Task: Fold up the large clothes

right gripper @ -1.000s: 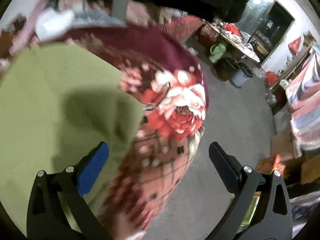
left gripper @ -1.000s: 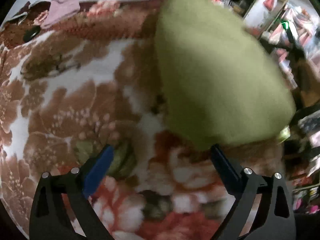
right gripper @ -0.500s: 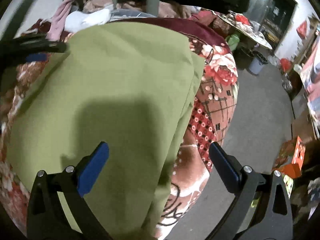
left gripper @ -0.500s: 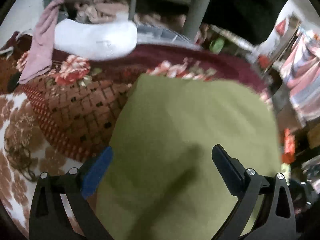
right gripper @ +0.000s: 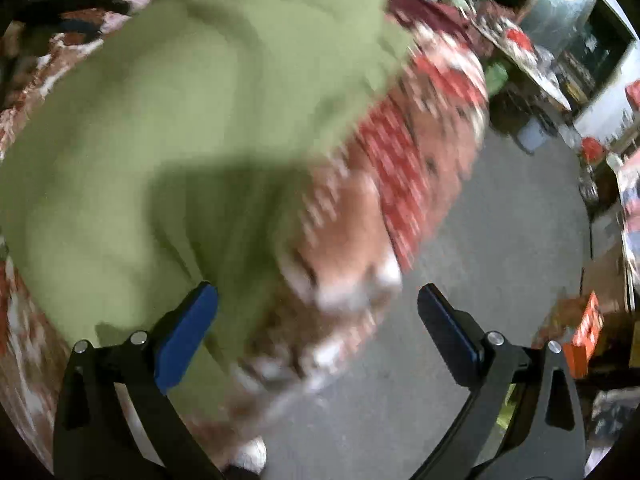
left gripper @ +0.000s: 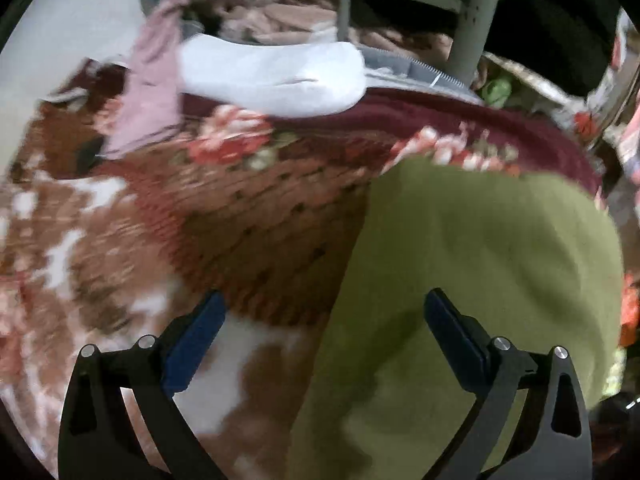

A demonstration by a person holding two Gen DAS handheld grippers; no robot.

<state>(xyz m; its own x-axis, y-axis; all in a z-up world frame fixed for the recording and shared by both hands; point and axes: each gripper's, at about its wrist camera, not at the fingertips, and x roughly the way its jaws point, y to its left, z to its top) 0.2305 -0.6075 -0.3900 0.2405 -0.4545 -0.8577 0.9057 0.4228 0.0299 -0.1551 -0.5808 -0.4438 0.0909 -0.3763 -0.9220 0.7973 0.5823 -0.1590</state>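
A large olive-green garment [left gripper: 480, 272] lies folded flat on the floral blanket [left gripper: 120, 240] that covers the bed. In the left wrist view it fills the lower right. My left gripper [left gripper: 322, 316] is open and empty, above the garment's left edge. In the right wrist view the green garment [right gripper: 180, 120] fills the upper left. My right gripper [right gripper: 318, 308] is open and empty, above the garment's right edge where the blanket [right gripper: 400, 160] hangs over the bed side. Both views are motion blurred.
A white folded cloth [left gripper: 272, 76] and a pink cloth [left gripper: 152, 92] lie at the far end of the bed by a grey metal frame [left gripper: 468, 20]. Grey floor [right gripper: 500, 240] lies right of the bed, with an orange box [right gripper: 584, 332] and clutter beyond.
Both grippers have kept moving over the green garment. The left view has shifted left, so the garment now sits lower right. The right view has swung toward the bed's edge and floor.
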